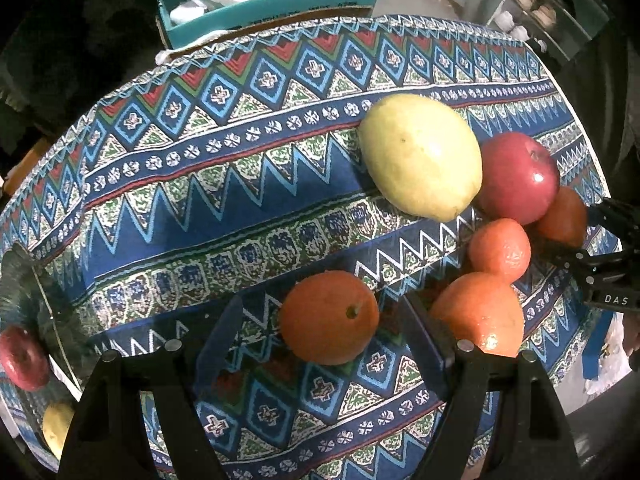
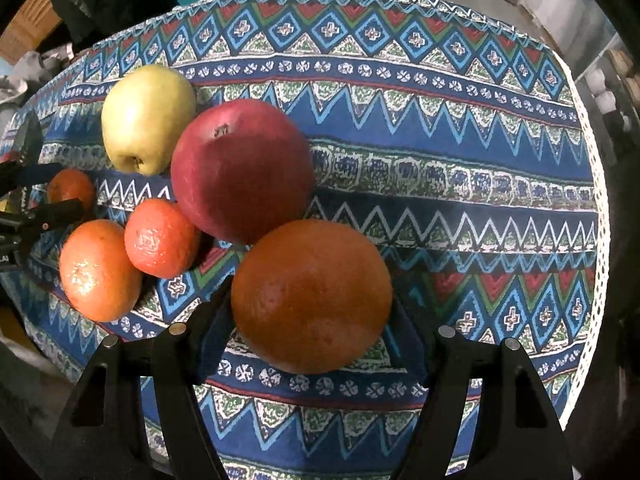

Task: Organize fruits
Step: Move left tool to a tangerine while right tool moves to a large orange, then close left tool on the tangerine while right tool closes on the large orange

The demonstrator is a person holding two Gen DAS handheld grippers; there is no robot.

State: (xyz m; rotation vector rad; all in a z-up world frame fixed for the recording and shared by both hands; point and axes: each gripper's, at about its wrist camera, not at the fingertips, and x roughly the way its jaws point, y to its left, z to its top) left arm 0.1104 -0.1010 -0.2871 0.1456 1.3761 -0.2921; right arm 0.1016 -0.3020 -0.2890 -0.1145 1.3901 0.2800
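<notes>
Patterned tablecloth (image 1: 240,208), blue ground with bands of zigzags, diamonds, rosettes and red and green triangles, covering the whole table surface; pale lace-like trim along its right edge in the right wrist view. Teal box (image 1: 272,8) beyond the far edge of the table, holding white and pale blue crumpled plastic or paper. White shelving unit (image 1: 548,12) at upper right, contents blurred. Cardboard (image 2: 24,28) at far left, partly seen.
</notes>
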